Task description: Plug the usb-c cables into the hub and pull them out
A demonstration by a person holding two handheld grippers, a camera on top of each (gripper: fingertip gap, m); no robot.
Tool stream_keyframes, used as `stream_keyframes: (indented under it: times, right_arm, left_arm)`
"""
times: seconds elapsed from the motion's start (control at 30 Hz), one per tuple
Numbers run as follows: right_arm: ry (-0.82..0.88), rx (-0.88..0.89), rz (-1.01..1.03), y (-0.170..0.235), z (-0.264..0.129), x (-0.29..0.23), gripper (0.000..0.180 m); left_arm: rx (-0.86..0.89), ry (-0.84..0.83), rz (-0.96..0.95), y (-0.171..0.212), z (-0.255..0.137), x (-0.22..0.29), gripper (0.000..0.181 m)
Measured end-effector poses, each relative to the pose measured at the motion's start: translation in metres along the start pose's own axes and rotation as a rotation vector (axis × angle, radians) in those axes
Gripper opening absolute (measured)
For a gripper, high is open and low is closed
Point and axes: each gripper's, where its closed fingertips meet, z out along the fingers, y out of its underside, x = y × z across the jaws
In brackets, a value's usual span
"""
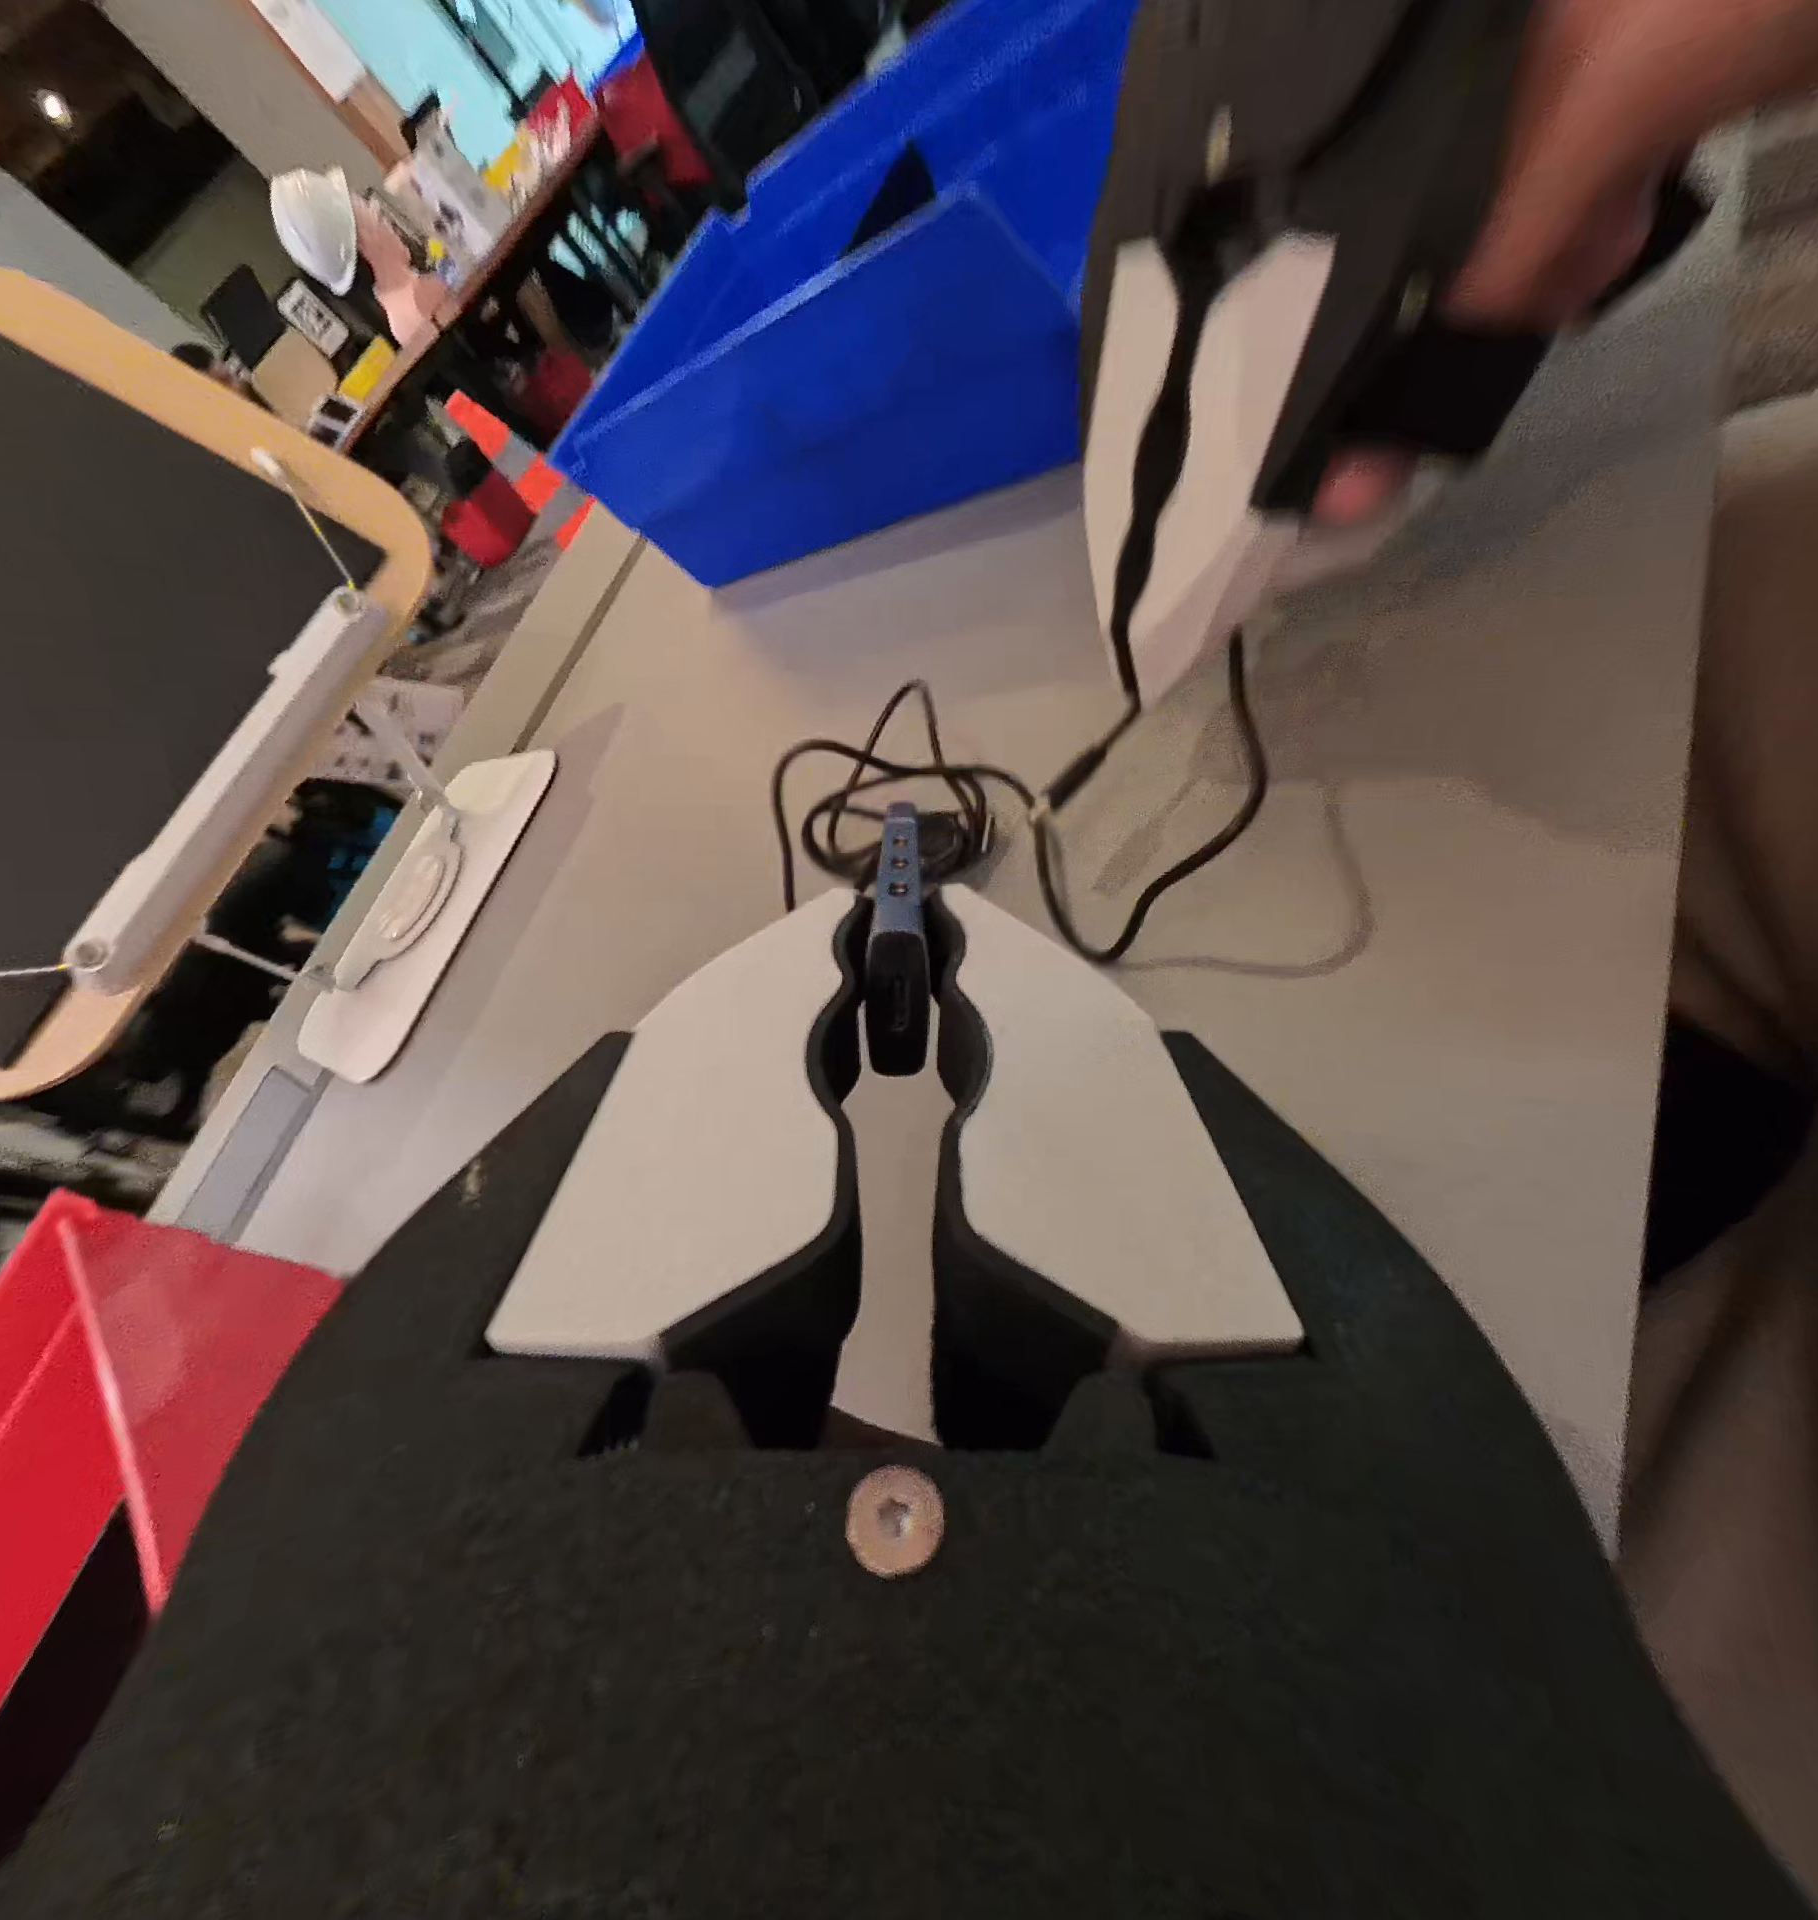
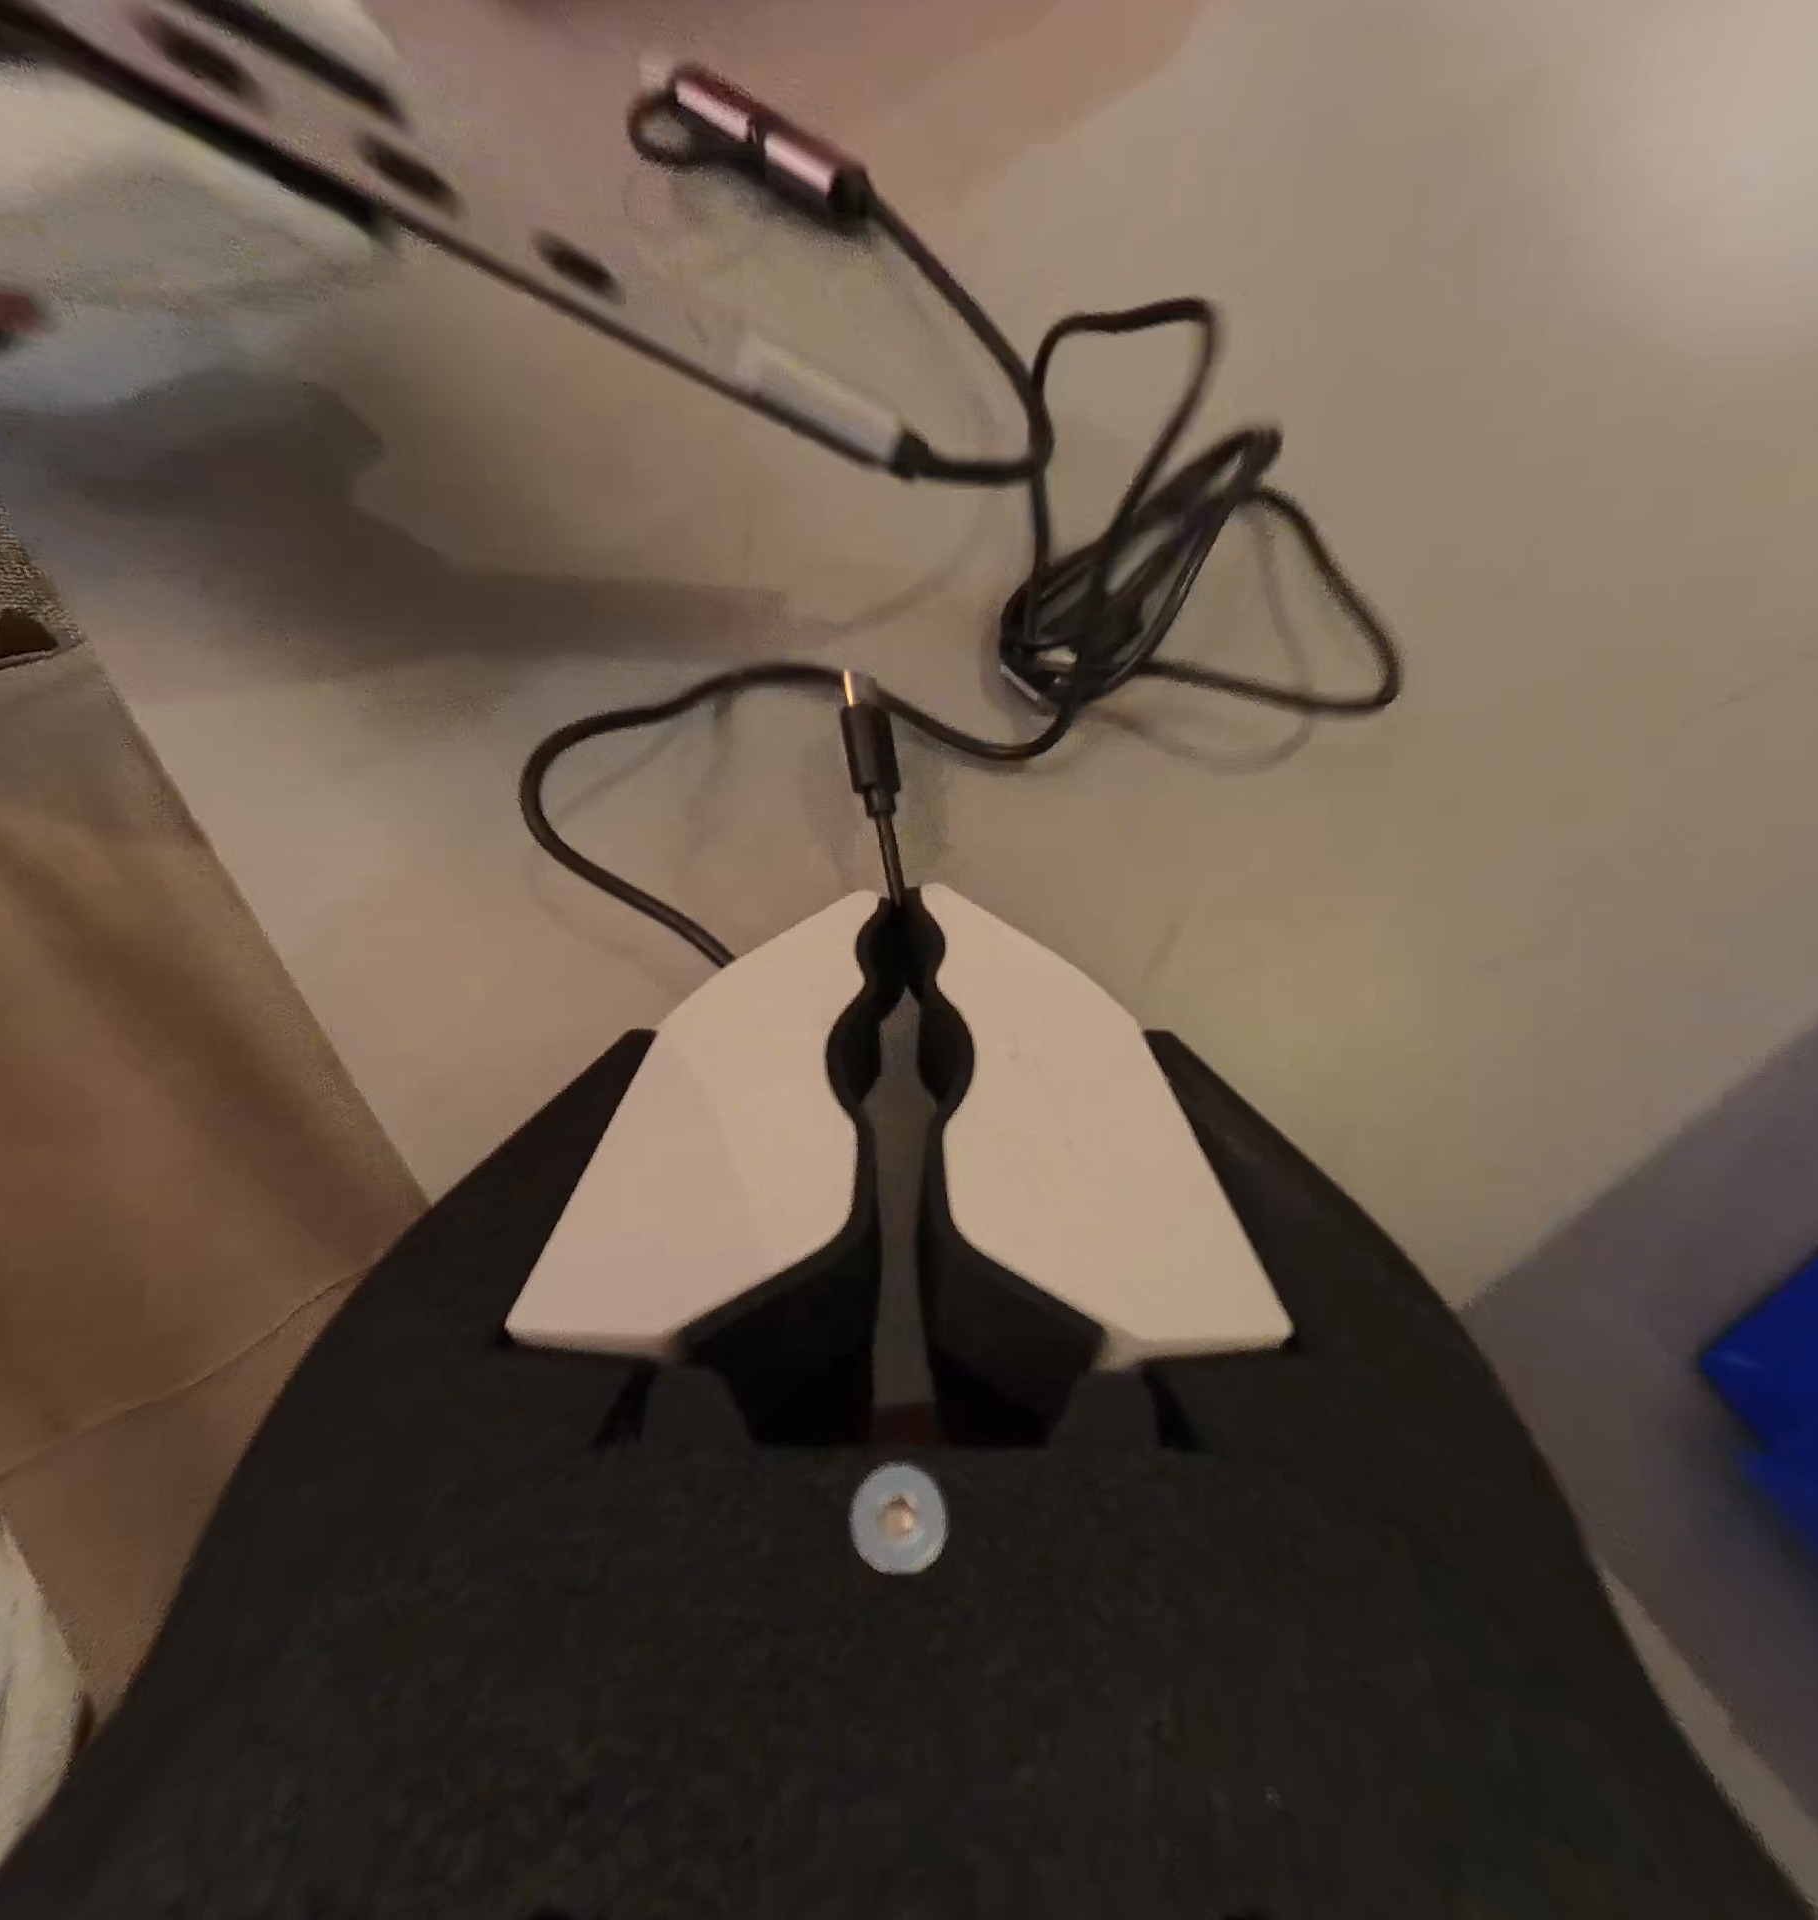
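My left gripper is shut on a blue-grey hub and holds it edge-on above the table, with three ports facing up. My right gripper is shut on a black USB-C cable just behind its plug, which points forward, free of any port. The hub also shows blurred at the upper left of the right wrist view, with a silver end piece and its own lead. In the left wrist view the right gripper hangs at the upper right in a hand. The rest of the cable lies coiled on the table.
Blue bins stand at the back of the grey table. A red box is near left. A white lamp base sits at the left edge. A pinkish metal connector lies beyond the hub. A person's beige trousers border the right side. There is about 11 centimetres between the tips of the two grippers.
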Motion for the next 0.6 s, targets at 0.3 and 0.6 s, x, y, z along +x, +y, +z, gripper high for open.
stream_keyframes:
  times: [0.3, 0.6]
  right_arm:
    - [0.109, -0.037, -0.238, -0.026, -0.036, -0.018, 0.000]
    - [0.101, -0.050, -0.253, -0.025, -0.037, -0.023, 0.000]
  left_arm:
    - [-0.140, -0.067, 0.172, 0.000, 0.022, 0.019, 0.009]
    - [-0.158, -0.083, 0.316, -0.006, 0.023, 0.032, 0.009]
